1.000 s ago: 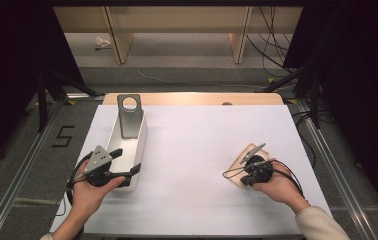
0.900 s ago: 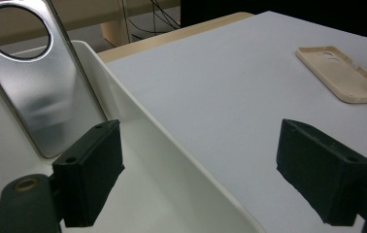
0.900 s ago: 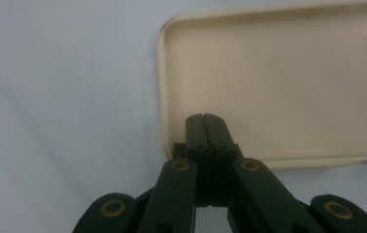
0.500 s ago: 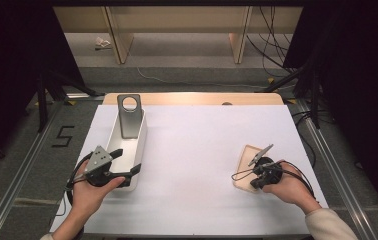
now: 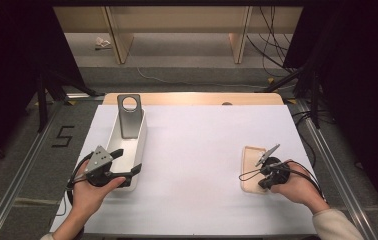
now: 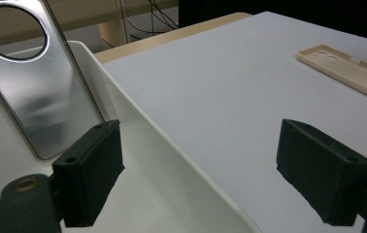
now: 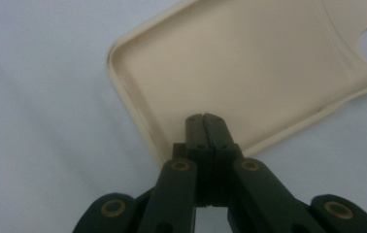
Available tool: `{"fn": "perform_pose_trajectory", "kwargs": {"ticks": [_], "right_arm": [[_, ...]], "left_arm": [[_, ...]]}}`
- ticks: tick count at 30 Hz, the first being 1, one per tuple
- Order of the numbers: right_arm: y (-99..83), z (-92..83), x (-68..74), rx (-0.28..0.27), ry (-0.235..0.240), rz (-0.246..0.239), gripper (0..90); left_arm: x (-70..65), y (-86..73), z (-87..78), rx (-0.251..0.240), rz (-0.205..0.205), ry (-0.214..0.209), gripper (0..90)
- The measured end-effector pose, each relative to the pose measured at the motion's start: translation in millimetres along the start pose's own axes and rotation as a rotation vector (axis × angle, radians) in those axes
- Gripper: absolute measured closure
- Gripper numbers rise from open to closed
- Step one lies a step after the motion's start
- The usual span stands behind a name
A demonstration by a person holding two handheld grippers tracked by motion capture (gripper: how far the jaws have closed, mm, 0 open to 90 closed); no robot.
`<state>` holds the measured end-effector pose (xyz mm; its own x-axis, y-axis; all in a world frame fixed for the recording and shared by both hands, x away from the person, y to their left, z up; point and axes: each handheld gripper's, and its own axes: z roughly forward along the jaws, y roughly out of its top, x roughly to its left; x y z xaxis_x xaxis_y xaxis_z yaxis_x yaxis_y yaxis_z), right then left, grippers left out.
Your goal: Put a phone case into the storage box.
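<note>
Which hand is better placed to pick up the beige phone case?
Right. The right gripper, jaws shut, is over the phone case; the left gripper straddles the white bin's wall, far away.

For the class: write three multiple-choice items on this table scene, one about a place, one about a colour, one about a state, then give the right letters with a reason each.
1. Where does the metal stand with the round hole rest?
A. in the white bin
B. on the phone case
C. on the floor

2. What colour is the phone case?
A. black
B. beige
C. blue

3. How do the jaws of the right gripper stand?
A. wide apart
B. clamped on the stand
C. shut together, nothing between them

Key: 1 A, the stand leans at the bin's far end. 2 B, the case lying hollow side up is pale beige. 3 C, the right gripper view shows both jaws pressed flat against each other above the case.
</note>
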<state>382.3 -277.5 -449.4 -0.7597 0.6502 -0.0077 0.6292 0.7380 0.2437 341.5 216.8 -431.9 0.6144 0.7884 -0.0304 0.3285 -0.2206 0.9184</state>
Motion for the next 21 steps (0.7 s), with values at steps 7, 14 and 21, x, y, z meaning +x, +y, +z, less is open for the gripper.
{"fn": "perform_pose_trajectory", "kwargs": {"ticks": [7, 14, 21], "right_arm": [[-5.1, -2.1, -6.0, 0.015, -0.004, 0.02, 90.0], [-7.4, -2.7, -8.9, 0.015, -0.007, 0.027, 90.0], [-7.5, -2.9, -9.4, 0.018, -0.007, 0.024, 90.0]], "left_arm": [[0.0, -0.1, 0.4, 0.002, 0.001, 0.001, 16.4], [0.2, -0.2, 0.7, 0.005, 0.002, -0.001, 16.4], [0.0, -0.5, 1.0, 0.005, 0.001, -0.001, 16.4]]}}
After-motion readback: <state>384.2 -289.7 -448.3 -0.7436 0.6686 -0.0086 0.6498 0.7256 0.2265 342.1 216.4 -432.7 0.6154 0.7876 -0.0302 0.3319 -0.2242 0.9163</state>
